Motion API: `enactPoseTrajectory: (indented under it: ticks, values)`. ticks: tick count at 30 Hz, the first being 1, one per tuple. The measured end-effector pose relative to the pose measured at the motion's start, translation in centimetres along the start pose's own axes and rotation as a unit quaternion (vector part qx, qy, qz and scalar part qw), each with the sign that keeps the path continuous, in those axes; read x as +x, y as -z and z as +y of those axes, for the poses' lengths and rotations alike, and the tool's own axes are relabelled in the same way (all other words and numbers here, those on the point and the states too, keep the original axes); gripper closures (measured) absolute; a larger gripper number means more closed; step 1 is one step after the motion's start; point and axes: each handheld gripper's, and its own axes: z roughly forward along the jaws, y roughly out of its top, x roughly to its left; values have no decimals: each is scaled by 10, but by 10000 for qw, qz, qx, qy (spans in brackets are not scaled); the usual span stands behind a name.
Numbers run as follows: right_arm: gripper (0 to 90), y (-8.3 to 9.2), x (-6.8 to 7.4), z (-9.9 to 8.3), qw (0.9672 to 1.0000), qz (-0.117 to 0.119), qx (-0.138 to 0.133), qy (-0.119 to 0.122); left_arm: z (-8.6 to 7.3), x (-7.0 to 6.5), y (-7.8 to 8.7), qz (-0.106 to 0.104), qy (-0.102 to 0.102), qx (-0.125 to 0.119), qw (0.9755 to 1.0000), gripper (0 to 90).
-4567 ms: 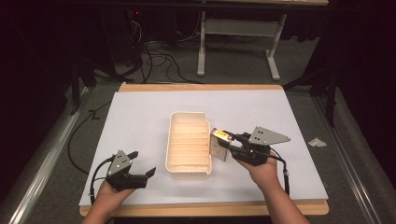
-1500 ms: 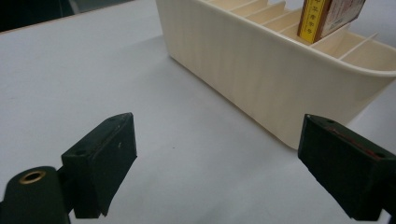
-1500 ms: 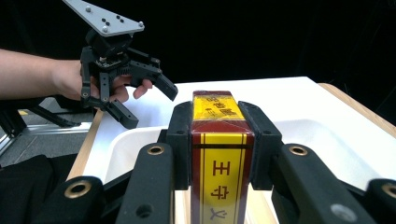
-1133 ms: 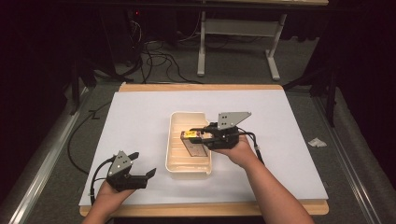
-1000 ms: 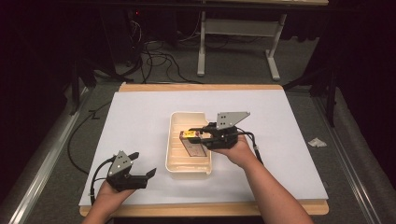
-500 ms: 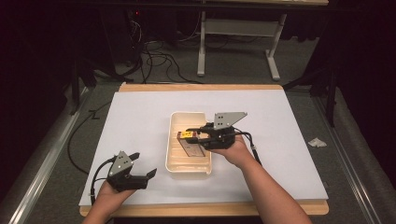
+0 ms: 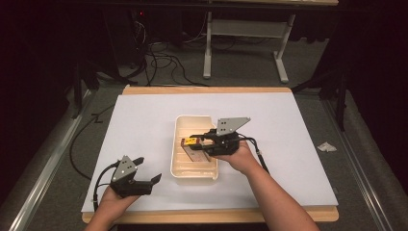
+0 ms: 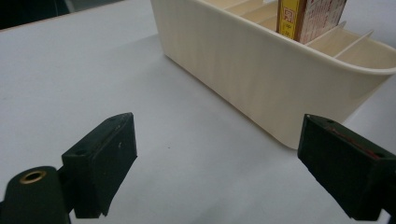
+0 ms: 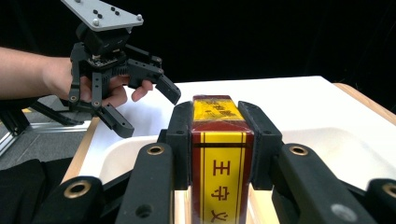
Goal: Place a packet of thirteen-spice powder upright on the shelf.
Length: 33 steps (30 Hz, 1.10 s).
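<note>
We hold the yellow and red box in our right claw, and its two jaws press on the two long sides of the box, so the grip is firm and the box cannot turn. The box is over the cream tray, above its middle part, with its printed end toward the left wall of the tray. In the left gripper view the box stands higher than the rim and the thin dividers are under it, so we judge it is not yet set down in a compartment. We cannot tell if its lower edge touches a divider.

We hold it by the sides probably because then the narrow box can go down between two dividers without the claw hitting them.

Our left claw rests low on the white worktop, near the front left corner of the tray but apart from it. Its jaws are wide and nothing is between them. We think it waits there so it does not disturb the right hand, and it could steady the tray if the tray slides.
</note>
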Motion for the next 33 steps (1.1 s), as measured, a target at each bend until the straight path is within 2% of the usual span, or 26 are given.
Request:
enactPoseTrajectory:
  ticks: [8,19,33]
  values:
    - [686,-2,2,-7,10000,-46,39,34,-1,1,1,20,-35,10,10000,122]
    - [675,3,3,-18,9998,-123,-65,-136,-1,0,1,14,-6,-1,10000,123]
    - [647,15,9,-29,9994,-315,109,-126,-1,0,2,16,-39,18,10000,123]
